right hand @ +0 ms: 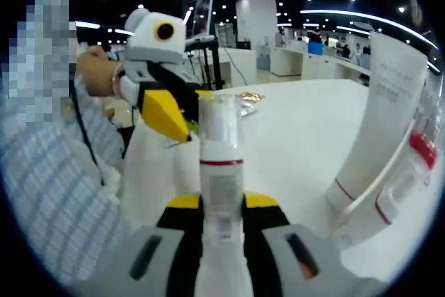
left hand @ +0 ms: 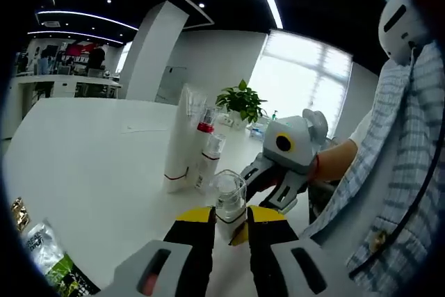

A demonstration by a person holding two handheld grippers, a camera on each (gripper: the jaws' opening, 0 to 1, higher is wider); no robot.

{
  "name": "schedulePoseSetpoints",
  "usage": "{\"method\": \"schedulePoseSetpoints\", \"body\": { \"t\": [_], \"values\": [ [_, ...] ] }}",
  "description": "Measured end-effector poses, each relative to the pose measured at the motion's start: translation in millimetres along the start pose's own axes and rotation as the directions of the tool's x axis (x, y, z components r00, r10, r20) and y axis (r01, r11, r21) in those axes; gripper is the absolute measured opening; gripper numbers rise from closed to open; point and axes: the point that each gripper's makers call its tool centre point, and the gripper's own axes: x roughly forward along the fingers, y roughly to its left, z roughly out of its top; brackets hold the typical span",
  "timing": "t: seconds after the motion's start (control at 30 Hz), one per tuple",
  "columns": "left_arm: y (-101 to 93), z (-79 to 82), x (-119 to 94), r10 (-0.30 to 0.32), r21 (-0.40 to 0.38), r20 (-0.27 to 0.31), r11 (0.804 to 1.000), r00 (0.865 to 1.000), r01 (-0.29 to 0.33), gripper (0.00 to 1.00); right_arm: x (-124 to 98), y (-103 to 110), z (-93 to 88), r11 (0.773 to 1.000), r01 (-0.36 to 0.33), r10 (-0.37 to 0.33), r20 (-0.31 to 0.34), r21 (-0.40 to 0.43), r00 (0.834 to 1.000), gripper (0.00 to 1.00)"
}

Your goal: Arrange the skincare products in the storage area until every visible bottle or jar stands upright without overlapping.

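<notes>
White tabletop [left hand: 90, 165] carries everything, and the small pump bottle [left hand: 229, 203] serves as landmark. In the left gripper view the left gripper [left hand: 229, 224] has its yellow-tipped jaws pressed to the bottle's base on either side, clenched on it; the bottle stands upright, its lower end hidden behind the jaws. In the right gripper view the right gripper [right hand: 222, 217] likewise grips that bottle [right hand: 221, 165], whose foot disappears between the jaws. Beyond the bottle in the left gripper view stands a group of white tubes [left hand: 179, 144] with a red-capped bottle [left hand: 206, 145]; how many pieces make up the group is hard to tell, since they overlap. In the right gripper view a tall white tube [right hand: 379, 116] rises to the bottle's right, cut off at the edge. Snack packets [left hand: 49, 259] lie near the rim, partly cropped. A checked sleeve [left hand: 403, 172] fills the side.
</notes>
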Motion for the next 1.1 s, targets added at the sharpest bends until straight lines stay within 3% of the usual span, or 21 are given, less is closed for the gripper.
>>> {"method": "schedulePoseSetpoints", "body": {
  "t": [0.07,0.2,0.3,0.43,0.5,0.7,0.87,0.97,1.1],
  "values": [
    [-5.0,0.6,2,-0.017,0.013,0.005,1.000,1.000,0.017,0.19,3,0,-5.3,1.000,0.008,-0.008,-0.012,-0.013,1.000,0.19],
    [-11.3,-9.5,6,-0.044,0.037,-0.041,0.998,0.998,0.046,0.19,3,3,-4.5,1.000,0.011,-0.010,0.008,-0.014,1.000,0.19],
    [-12.7,-13.7,7,-0.043,0.057,-0.059,0.997,0.997,0.046,0.19,3,5,-5.4,0.998,0.011,-0.010,0.004,-0.055,1.000,0.19],
    [-10.0,-22.8,6,-0.037,0.059,-0.095,0.997,0.995,0.043,0.19,1,4,-6.3,0.999,0.017,-0.017,0.007,-0.052,1.000,0.20],
    [-1.6,-34.6,5,0.003,0.072,-0.136,0.997,0.991,0.007,0.19,2,3,-6.5,0.997,0.026,-0.026,0.008,-0.068,1.000,0.20],
    [16.5,-47.8,5,0.095,0.054,-0.165,0.995,0.982,-0.088,0.19,1,-3,-8.8,0.997,0.059,-0.060,-0.002,-0.053,0.998,0.30],
    [16.3,-59.8,9,0.121,0.068,-0.201,0.992,0.972,-0.110,0.19,-10,-8,-14.5,0.996,0.079,-0.080,-0.008,-0.047,0.997,0.30],
    [18.6,-63.5,16,0.195,0.091,-0.196,0.979,0.961,-0.181,0.18,-20,-8,-17.7,0.995,0.091,-0.091,-0.005,-0.029,0.996,0.30],
    [11.5,-72.4,24,0.218,0.103,-0.216,0.974,0.952,-0.200,0.17,-37,-17,-26.3,0.989,0.150,-0.150,-0.006,-0.013,0.989,0.31]
  ]
}}
